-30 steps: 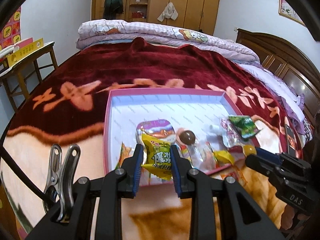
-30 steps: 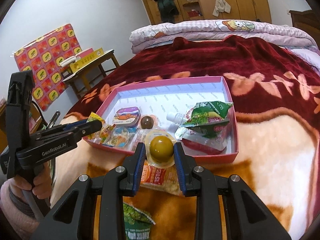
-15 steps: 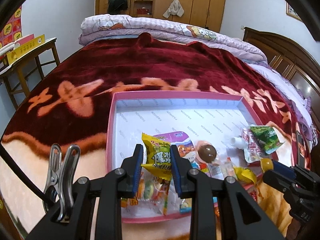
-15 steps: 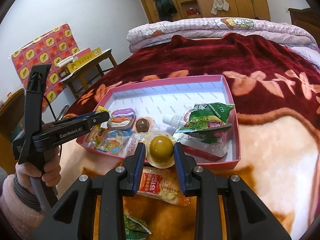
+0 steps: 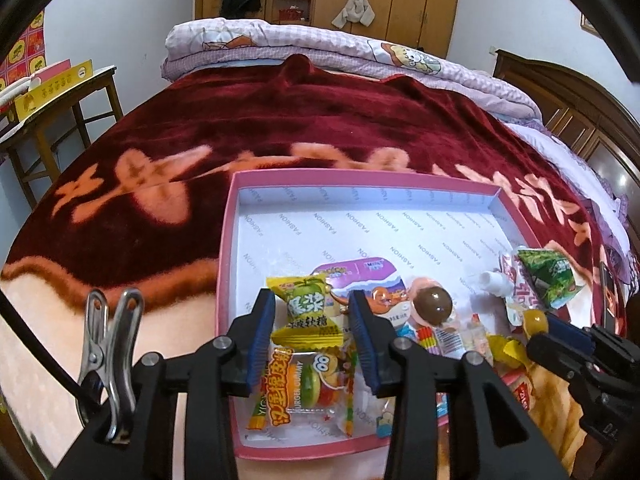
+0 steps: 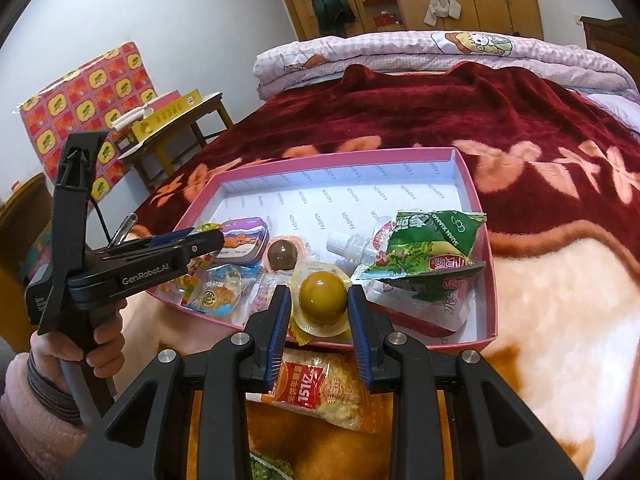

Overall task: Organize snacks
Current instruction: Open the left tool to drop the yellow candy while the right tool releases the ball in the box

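Over the pink box [image 5: 224, 264], the left gripper [image 5: 312, 320] has been opened wider; one yellow candy [image 5: 306, 312] lies loose between its fingers. One jelly cup [image 6: 322, 298] stays clamped by the right gripper [image 6: 318, 312]; one orange packet [image 6: 320, 388] lies outside.

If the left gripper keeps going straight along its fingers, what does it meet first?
The left gripper, its yellow candy packet leading, would likely meet the purple snack tub lying just ahead in the pink box. Depth is unclear; it might pass above.

Both wrist views, shared pink box [image 5: 226, 248]
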